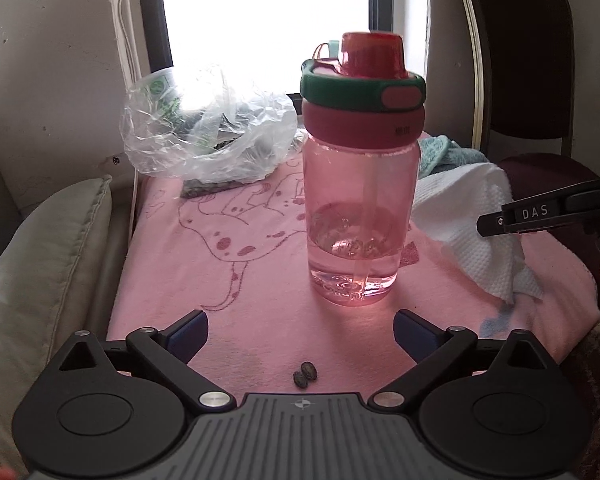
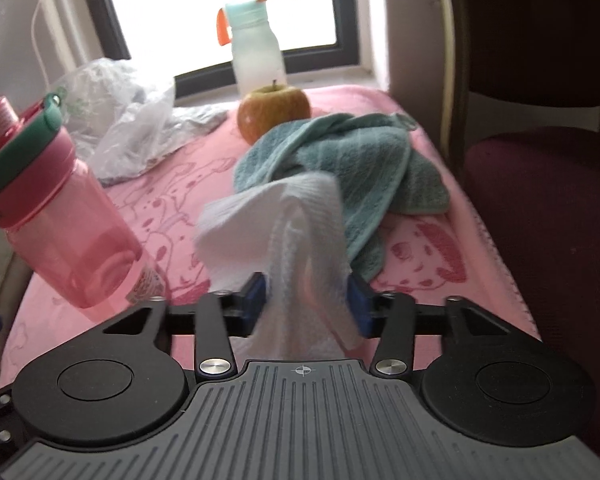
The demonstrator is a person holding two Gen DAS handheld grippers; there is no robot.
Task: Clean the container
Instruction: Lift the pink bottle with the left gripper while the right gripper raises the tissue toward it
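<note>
Left wrist view shows the pink transparent plastic bottle with green-and-red lid (image 1: 362, 176) upright at 12 o'clock on the pink printed cloth of the tabletop (image 1: 228, 280), a little water inside. The left gripper (image 1: 301, 330) has its jaws wide, holding nothing. The right gripper (image 2: 306, 300) pinches a white paper towel (image 2: 268, 216). Wiping unsupported could tip the bottle and spill.

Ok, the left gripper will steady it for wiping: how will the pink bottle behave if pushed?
The pink bottle is tall and mostly empty on a soft pink cloth, so it probably tips easily. Its smooth plastic may slip. The open left gripper should likely grip low.
</note>
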